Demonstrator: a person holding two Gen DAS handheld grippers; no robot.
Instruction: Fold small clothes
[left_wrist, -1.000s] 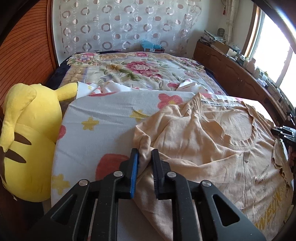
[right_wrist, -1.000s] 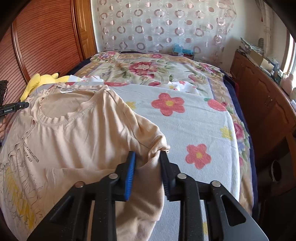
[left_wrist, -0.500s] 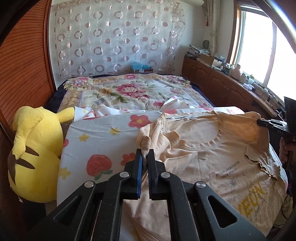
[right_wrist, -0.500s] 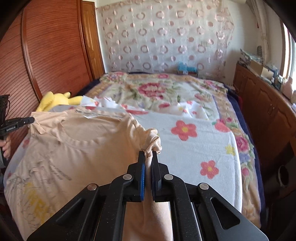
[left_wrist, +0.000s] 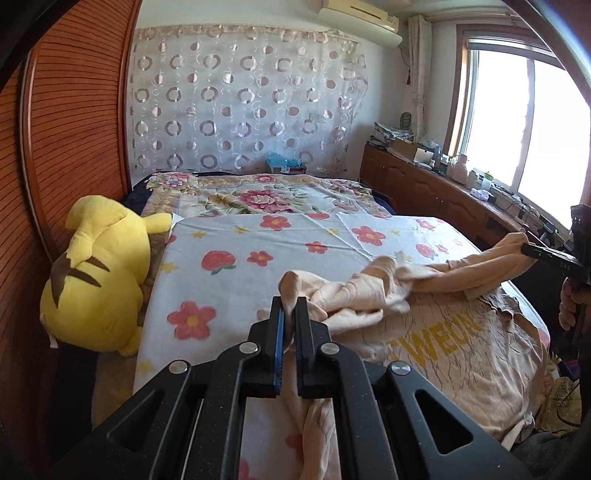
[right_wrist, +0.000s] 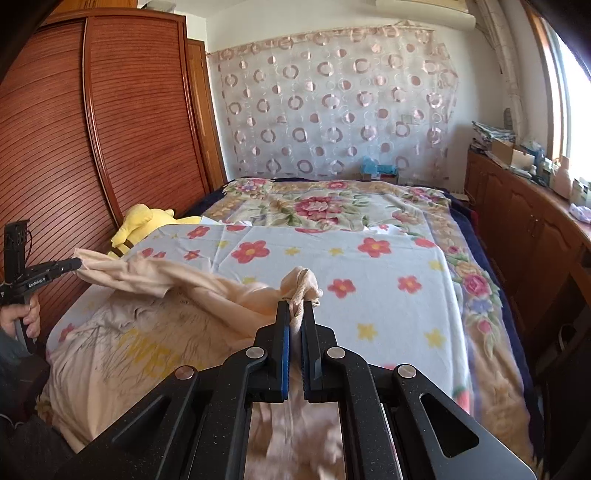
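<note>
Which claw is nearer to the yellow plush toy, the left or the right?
Left. The left claw holds the shirt on the toy's side of the bed; the yellow plush toy lies just beside it. The right claw holds the shirt's opposite end.

Peach T-shirt (left_wrist: 461, 332) with yellow lettering, top edge lifted and bunched over the bed.

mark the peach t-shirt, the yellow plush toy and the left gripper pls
Peach cotton t-shirt (left_wrist: 454, 332): left wrist view, on the printed chest.
Yellow plush toy (left_wrist: 96, 280): left wrist view, on its back.
Left gripper (left_wrist: 289, 317): left wrist view, between the fingertips clamping the shirt.
</note>
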